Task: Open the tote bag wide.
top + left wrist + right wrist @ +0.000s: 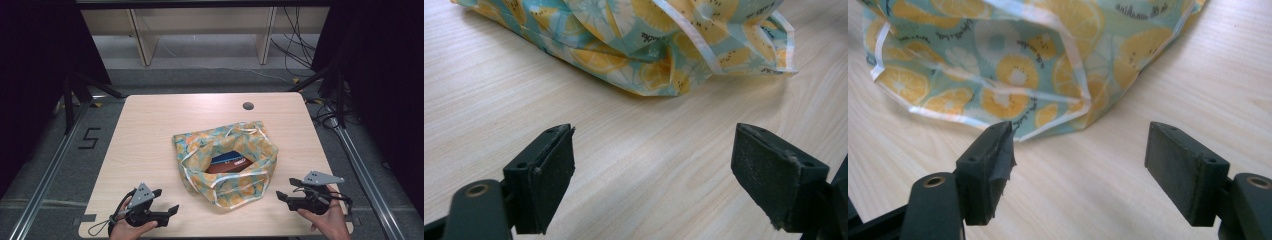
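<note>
My left fingers (pixel 162 200) and right fingers (pixel 286 192) stood open and empty either side of the fruit-print bag (pixel 227 162), mid-surface (pixel 150 130). Its slack cloth could slip, spilling the box (pixel 229 162).

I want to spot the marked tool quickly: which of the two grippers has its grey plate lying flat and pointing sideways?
The right gripper: its grey plate lies flat, while the left gripper carries its plate tilted upward.

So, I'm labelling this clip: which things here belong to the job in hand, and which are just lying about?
In the job:
- fruit-print bag, open-topped, on the table
- box inside the bag
- left gripper, open, apart from the bag
- right gripper, open, apart from the bag

Lying about:
- cables on the floor behind
- wooden shelf legs
</note>
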{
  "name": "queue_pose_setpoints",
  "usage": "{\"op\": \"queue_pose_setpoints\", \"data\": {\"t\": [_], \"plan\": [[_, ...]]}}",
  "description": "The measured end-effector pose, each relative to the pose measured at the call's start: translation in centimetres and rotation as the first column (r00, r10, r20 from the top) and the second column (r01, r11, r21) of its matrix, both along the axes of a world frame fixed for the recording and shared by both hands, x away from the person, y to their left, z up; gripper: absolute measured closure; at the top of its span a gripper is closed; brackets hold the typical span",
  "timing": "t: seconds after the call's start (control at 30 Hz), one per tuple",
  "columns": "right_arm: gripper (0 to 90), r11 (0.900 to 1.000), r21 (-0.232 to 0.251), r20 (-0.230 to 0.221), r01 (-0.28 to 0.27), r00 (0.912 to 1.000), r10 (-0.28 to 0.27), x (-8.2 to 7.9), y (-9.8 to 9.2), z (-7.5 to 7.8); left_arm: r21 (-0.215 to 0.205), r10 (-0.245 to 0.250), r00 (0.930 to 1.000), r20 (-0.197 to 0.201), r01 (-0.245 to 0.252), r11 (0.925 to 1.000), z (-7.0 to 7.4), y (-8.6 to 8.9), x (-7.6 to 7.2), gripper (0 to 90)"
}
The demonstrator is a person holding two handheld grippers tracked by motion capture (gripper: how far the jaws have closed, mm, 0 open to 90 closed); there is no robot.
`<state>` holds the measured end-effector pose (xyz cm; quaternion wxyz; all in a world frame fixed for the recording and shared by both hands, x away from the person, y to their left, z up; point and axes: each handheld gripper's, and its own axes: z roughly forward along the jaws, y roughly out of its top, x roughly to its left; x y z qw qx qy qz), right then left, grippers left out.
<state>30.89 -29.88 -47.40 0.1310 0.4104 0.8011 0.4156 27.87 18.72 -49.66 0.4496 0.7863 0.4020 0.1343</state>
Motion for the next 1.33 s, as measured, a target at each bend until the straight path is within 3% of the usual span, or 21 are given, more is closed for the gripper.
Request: {"op": "queue_pose_setpoints", "data": {"t": [0.07,0.1,0.13,0.17,0.2,0.23,0.27,0.33,0.4,0.47,0.5,0.53,0.57,0.6,0.63,0.7,0.77,0.8,0.97,1.13,1.33], "plan": [[28.8,1.0,-0.008,-0.02,0.004,0.9998,-0.004,-0.5,0.1,0.0,0.0,-0.005,1.0,-0.006,0.005,1.0,-0.1,-0.1,-0.1,16.6],[28.8,1.0,-0.02,0.008,-0.011,0.9999,0.011,-0.4,0.0,-0.2,0.006,-0.011,0.9999,0.002,0.011,0.9999,-0.1,0.0,-0.1,16.6],[28.8,1.0,-0.018,0.0,-0.014,0.9999,0.014,-0.6,0.1,-0.2,0.008,-0.012,0.9999,0.006,0.012,0.9999,-0.1,0.0,-0.2,16.6],[28.8,0.999,-0.031,-0.014,-0.01,0.9999,0.01,-0.9,0.1,-0.3,-0.011,0.002,1.0,-0.009,-0.002,0.9999,-0.2,-0.2,-0.3,16.6],[28.7,0.999,-0.026,-0.011,-0.02,0.9997,0.02,-1.1,0.2,-0.5,0.013,-0.003,1.0,-0.004,0.003,0.9999,-0.1,0.0,-0.3,16.6],[28.6,0.998,-0.055,-0.015,-0.015,0.9998,0.014,-1.3,0.2,-0.5,0.009,-0.005,1.0,-0.005,0.005,0.9999,-0.2,-0.1,-0.3,16.6],[28.7,0.997,-0.068,0.009,-0.038,0.9992,0.038,-1.2,0.1,-0.7,0.02,-0.003,1.0,-0.004,0.003,0.9998,-0.2,-0.1,-0.3,16.6],[28.7,0.999,-0.03,-0.05,-0.029,0.9984,0.027,-1.7,0.2,-1.1,0.019,-0.006,1.0,-0.006,0.006,0.9998,-0.2,-0.2,-0.4,16.7],[28.7,0.998,-0.043,-0.035,-0.042,0.9986,0.041,-1.8,-0.2,-1.4,0.027,-0.017,0.9998,0.005,0.017,0.9995,-0.2,-0.3,-0.3,16.7],[28.8,0.998,-0.034,-0.064,-0.058,0.9964,0.055,-2.0,-0.5,-1.5,0.027,-0.023,0.9997,0.005,0.022,0.9994,-0.3,-0.3,-0.3,16.7],[28.7,0.998,-0.046,-0.064,-0.041,0.9972,0.038,-2.2,-0.5,-1.7,0.048,-0.025,0.9997,0.003,0.024,0.9985,-0.2,-0.1,-0.3,16.7],[28.7,0.999,-0.028,-0.095,-0.034,0.995,0.031,-2.4,-0.5,-1.9,0.008,-0.008,0.9999,-0.007,0.008,0.9999,-0.4,-0.4,-0.3,16.8],[28.7,0.997,-0.062,-0.099,-0.039,0.9946,0.032,-2.4,-0.6,-2.0,0.019,-0.012,0.9999,-0.008,0.012,0.9998,-0.4,-0.4,-0.3,17.0],[28.7,0.998,-0.048,-0.122,-0.04,0.9919,0.033,-2.6,-0.6,-2.3,0.037,-0.013,0.9999,-0.004,0.013,0.9992,-0.3,-0.4,-0.3,17.1],[28.7,0.996,-0.077,-0.107,-0.044,0.9936,0.036,-2.5,-0.8,-2.4,0.033,-0.017,0.9999,0.0,0.017,0.9993,-0.4,-0.4,-0.3,17.1],[28.7,0.996,-0.07,-0.137,-0.064,0.9891,0.054,-2.6,-0.9,-2.5,0.025,-0.024,0.9997,0.005,0.023,0.9994,-0.4,-0.4,-0.3,17.1],[28.7,0.995,-0.088,-0.123,-0.053,0.9916,0.042,-2.6,-1.0,-2.6,0.054,-0.04,0.9992,0.0,0.04,0.9977,-0.3,-0.2,-0.2,17.2],[28.7,0.995,-0.087,-0.12,-0.051,0.992,0.04,-2.6,-1.0,-2.6,0.031,-0.027,0.9996,0.001,0.027,0.9992,-0.4,-0.4,-0.2,17.2],[28.7,0.994,-0.096,-0.121,-0.059,0.9915,0.047,-2.5,-1.0,-2.6,0.017,-0.016,0.9998,-0.013,0.016,0.9997,-0.5,-0.6,-0.3,17.2],[28.7,0.995,-0.086,-0.131,-0.045,0.9909,0.034,-2.6,-1.0,-2.5,0.05,-0.029,0.9996,-0.002,0.029,0.9983,-0.5,-0.4,-0.1,17.1],[28.7,0.996,-0.071,-0.143,-0.057,0.9886,0.047,-2.5,-1.0,-2.6,0.041,-0.021,0.9998,-0.002,0.021,0.999,-0.6,-0.5,-0.1,17.0]]}}
